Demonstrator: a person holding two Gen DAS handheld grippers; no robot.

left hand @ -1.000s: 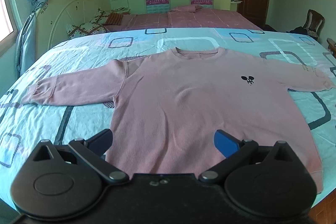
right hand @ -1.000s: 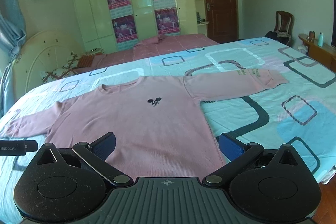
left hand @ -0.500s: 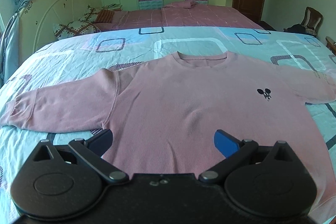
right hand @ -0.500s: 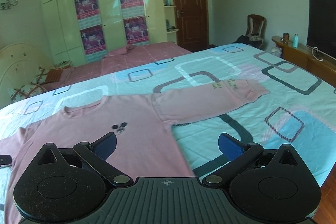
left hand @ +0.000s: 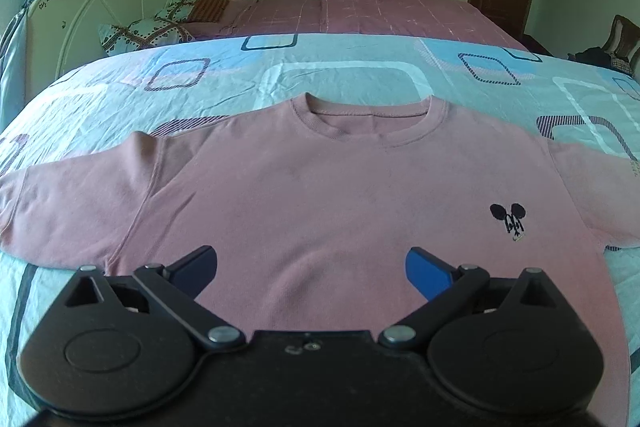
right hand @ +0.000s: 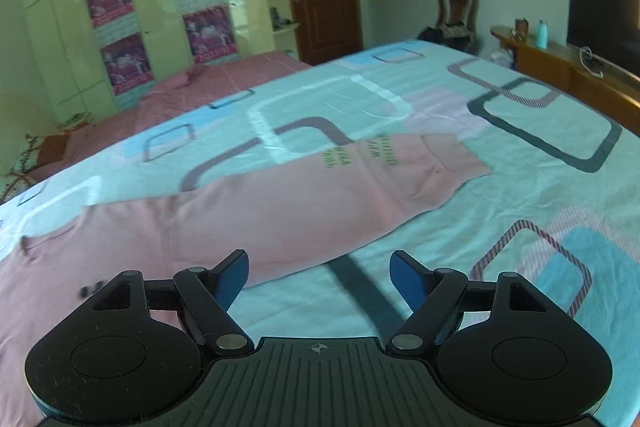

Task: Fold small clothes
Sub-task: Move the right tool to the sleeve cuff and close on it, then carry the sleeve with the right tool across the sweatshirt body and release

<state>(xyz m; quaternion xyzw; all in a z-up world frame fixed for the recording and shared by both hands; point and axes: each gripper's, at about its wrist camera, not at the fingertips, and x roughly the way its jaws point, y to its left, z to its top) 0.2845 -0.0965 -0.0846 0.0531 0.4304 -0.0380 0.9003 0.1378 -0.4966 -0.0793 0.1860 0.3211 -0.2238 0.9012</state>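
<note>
Sweater (left hand: 320,211): flat, face up on the bed (left hand: 352,75), both sleeves spread.
Change: both views have closed in; right view has swung to the right sleeve (right hand: 360,179).
Left tongs (left hand: 311,269): wide apart, empty, above the body.
Right tongs (right hand: 319,279): closing, nothing between them.
Meaning: a sleeve fold looks next.

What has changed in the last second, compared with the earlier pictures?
Both hand-held grippers came closer to the sweater. The right hand-held gripper swung over to the sleeve and its jaws are closing, with nothing between them. The left hand-held gripper stays open. The sweater lies flat on the bed as before.
</note>
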